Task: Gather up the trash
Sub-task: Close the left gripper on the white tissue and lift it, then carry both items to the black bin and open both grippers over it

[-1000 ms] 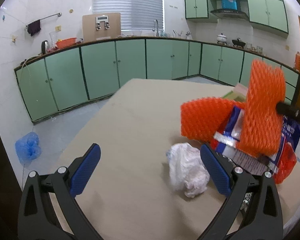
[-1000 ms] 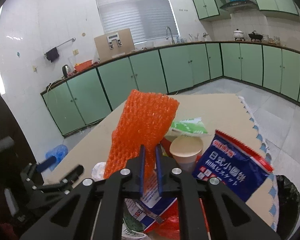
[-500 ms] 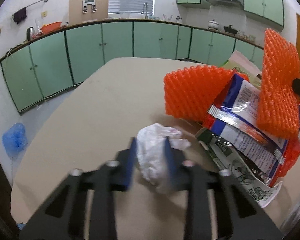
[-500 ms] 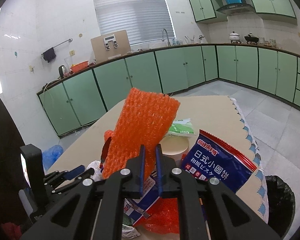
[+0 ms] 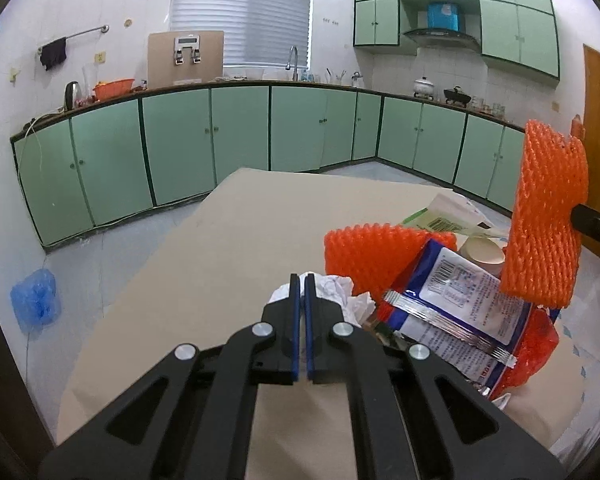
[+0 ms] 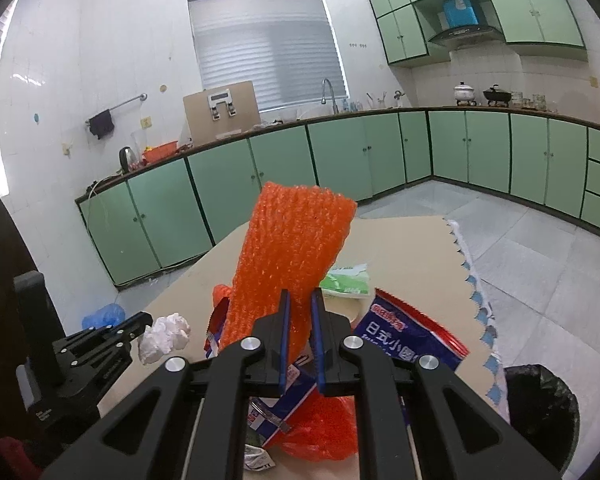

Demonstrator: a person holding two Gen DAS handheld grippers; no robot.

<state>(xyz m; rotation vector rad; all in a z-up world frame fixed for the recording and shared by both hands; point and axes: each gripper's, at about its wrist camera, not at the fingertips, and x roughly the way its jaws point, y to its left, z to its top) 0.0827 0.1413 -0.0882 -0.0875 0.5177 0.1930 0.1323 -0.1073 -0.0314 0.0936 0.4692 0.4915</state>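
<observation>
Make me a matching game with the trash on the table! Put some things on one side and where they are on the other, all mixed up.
Things:
1. crumpled white tissue
2. tall orange foam net
3. paper cup
4. black trash bag

Places:
A. past the table's edge, down low
B. pinched in the right tool
C. upside down among the wrappers
D. pinched in the left tool

Pairs: 1-D, 2-B, 3-C, 4-A

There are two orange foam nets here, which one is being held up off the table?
The upright orange foam net clamped in the right gripper. The other orange net lies on the table beside the snack bag.
</observation>
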